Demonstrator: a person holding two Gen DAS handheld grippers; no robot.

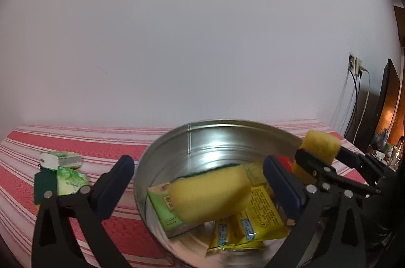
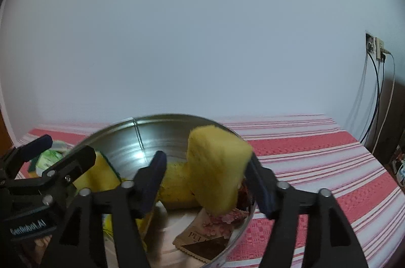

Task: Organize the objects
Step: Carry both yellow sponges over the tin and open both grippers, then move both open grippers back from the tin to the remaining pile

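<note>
A round metal tin (image 1: 192,139) (image 2: 141,131) sits on the red and white striped cloth. It holds yellow packets (image 1: 255,220), a green box (image 1: 164,209) and a brown packet (image 2: 202,240). My left gripper (image 1: 200,182) is open over the tin, and a yellow sponge with a green back (image 1: 210,194) is blurred between its fingers, touching neither. My right gripper (image 2: 205,179) (image 1: 321,159) is open too; a second yellow sponge (image 2: 217,166) (image 1: 320,144) is blurred between its fingers over the tin's right side.
A green packet (image 1: 71,179), a white and green box (image 1: 60,159) and a dark green pad (image 1: 44,187) lie on the cloth (image 1: 126,230) left of the tin. A white wall stands behind, with sockets and cables (image 2: 377,48) at the right.
</note>
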